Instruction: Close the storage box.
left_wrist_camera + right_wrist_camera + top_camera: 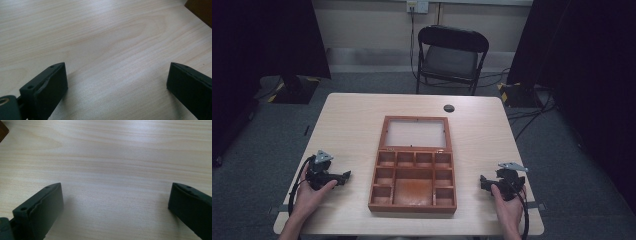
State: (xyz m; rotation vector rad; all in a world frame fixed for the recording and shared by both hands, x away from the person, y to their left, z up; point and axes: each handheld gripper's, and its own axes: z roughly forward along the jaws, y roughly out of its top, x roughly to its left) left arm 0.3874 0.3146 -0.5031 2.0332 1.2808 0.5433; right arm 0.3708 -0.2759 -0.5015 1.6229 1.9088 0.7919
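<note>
Nothing looks begun: the reddish-brown wooden compartment box, glass lid open, sits mid-table. The left gripper at nine o'clock and right gripper at three rest apart, fingers released, empty.

Wooden compartment box, open, lying flat between the two claws

The reddish-brown box sits on the table with its glass-paned lid thrown back flat on the far side, hinged to the tray. The tray shows small square cells along the far edge and down both sides, round one larger middle cell. It lies to the right of the left gripper and to the left of the right gripper, near each yet touching neither, both claws spread wide.
</note>
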